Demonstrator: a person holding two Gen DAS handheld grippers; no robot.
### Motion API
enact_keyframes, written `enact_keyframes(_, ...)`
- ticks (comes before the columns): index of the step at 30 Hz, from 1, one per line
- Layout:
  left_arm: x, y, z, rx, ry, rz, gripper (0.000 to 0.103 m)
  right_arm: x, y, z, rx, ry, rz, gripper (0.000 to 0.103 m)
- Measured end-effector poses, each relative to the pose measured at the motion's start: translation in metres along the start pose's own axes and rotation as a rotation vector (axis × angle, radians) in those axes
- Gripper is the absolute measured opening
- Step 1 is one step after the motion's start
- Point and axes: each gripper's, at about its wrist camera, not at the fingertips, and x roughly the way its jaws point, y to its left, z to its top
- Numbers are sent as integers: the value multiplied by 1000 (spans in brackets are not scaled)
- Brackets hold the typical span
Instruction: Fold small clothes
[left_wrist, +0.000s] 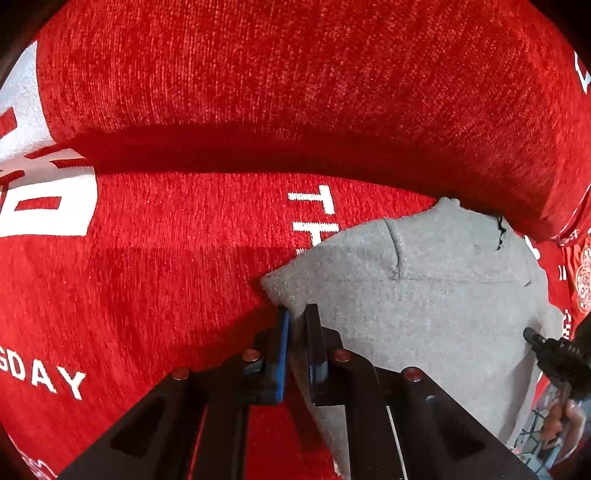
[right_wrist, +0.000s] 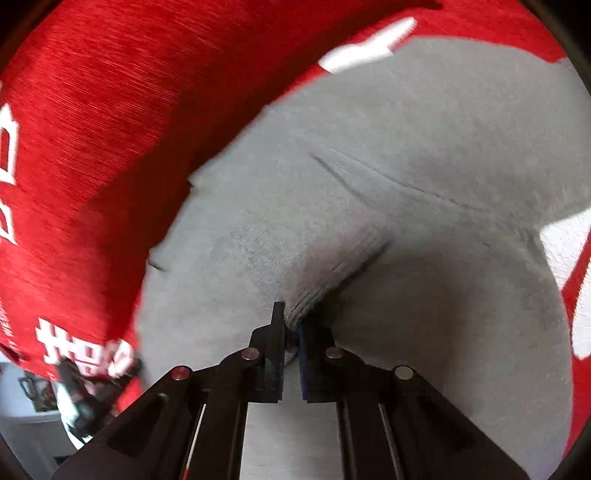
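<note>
so both grippers are clamped on the same grey garment (left_wrist: 424, 295), which is lying on a red cover with white lettering (left_wrist: 166, 277) spread over what looks like a sofa seat. the left gripper (left_wrist: 297, 317) has its jaws nearly closed, pinching the near left corner of the grey fabric between the blue pads. in the left wrist view the garment spreads away to the right and far side, up to the red back cushion (left_wrist: 295, 74), with a seam and a little dark thread visible. the right gripper (right_wrist: 291, 317) is pinched tight on a bunched fold of the same grey cloth (right_wrist: 369, 203), wrinkles fanning out from the tips. that view's blurry. the other gripper shows at each view's edge.
</note>
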Motion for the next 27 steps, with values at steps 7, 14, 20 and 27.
enact_keyframes(7,-27,4,-16,1,-49,79,10,-15,49,-14,-36,-3,-32,25)
enact_keyframes(14,-53,17,-47,-54,-51,157,11,66,126,-120,-58,368,334,26)
enact_keyframes(20,-62,42,-77,-115,-43,182,11,117,144,-157,92,440,430,26)
enact_keyframes(27,-65,56,-90,-147,-31,199,11,119,158,-159,78,396,434,6)
